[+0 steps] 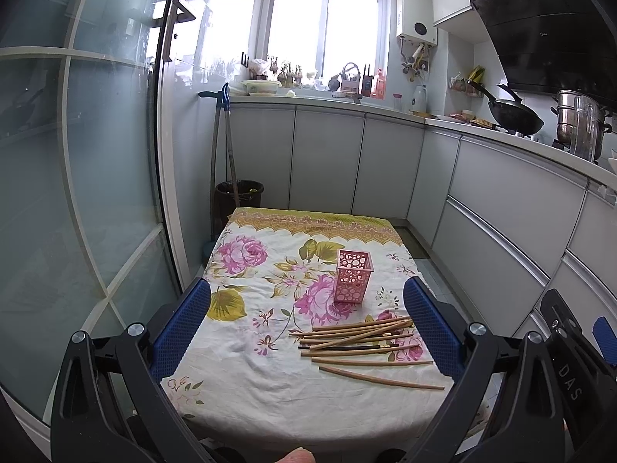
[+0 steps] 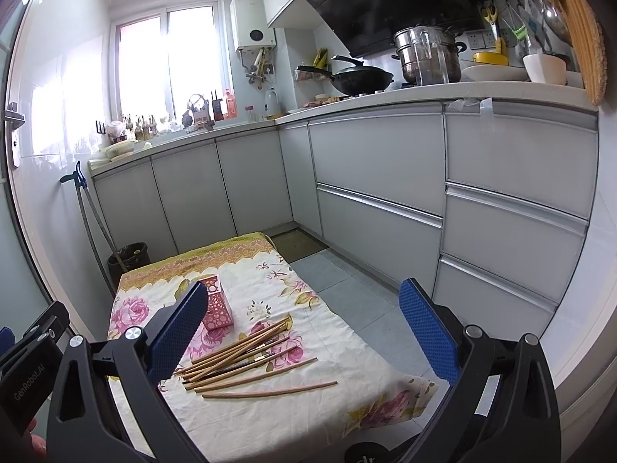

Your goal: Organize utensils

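Both grippers, left [image 1: 306, 332] and right [image 2: 302, 332], are held wide and empty above the bench [image 1: 246, 397], where the chopsticks [image 1: 362, 341] are scattered on the floral cloth [image 1: 239, 386] just in front of the upright pink holder [image 1: 353, 276].

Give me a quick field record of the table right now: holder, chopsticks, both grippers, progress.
surface: table under a floral cloth
holder: pink perforated holder, upright, no chopsticks visible in it
chopsticks: loose pile of chopsticks lying flat on the cloth, nearer the camera than the holder and apart from it
odd one: one dark chopstick among the wooden ones
left hand-held gripper: open, above the table, holding nothing
right hand-held gripper: open, holding nothing
progress: no chopstick picked up yet
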Demonstrator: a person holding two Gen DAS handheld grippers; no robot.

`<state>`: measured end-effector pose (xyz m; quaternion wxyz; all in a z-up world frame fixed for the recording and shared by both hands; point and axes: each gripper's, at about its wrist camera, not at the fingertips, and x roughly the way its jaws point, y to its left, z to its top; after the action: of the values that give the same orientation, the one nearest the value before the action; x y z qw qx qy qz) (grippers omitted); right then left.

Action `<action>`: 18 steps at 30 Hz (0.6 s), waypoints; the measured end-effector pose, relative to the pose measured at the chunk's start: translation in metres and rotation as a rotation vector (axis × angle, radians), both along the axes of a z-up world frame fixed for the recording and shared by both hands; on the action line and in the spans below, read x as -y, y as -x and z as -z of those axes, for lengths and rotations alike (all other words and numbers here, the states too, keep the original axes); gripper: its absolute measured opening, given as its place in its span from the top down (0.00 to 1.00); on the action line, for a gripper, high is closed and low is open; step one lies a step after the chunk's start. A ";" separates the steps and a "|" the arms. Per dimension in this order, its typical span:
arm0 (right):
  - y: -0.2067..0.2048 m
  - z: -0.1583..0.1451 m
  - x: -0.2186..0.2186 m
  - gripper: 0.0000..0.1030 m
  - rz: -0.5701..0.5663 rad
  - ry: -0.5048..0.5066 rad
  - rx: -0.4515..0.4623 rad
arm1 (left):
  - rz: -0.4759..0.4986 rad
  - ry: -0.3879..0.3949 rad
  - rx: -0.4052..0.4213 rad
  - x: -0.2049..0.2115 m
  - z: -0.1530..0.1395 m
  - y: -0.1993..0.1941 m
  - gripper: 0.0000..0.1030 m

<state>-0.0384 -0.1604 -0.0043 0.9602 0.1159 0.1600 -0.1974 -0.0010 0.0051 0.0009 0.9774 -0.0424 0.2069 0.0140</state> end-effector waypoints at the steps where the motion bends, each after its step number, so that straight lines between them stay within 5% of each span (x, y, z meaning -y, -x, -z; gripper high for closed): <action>1: 0.000 0.001 0.000 0.06 -0.001 -0.001 -0.001 | 0.002 -0.002 0.000 0.000 0.000 0.000 0.07; 18: -0.015 0.014 0.004 0.06 -0.002 -0.022 -0.036 | 0.007 -0.014 -0.039 0.002 0.016 -0.016 0.07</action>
<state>-0.0232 -0.1644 -0.0186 0.9560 0.1226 0.1797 -0.1970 0.0152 0.0029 -0.0151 0.9734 -0.0347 0.2261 0.0130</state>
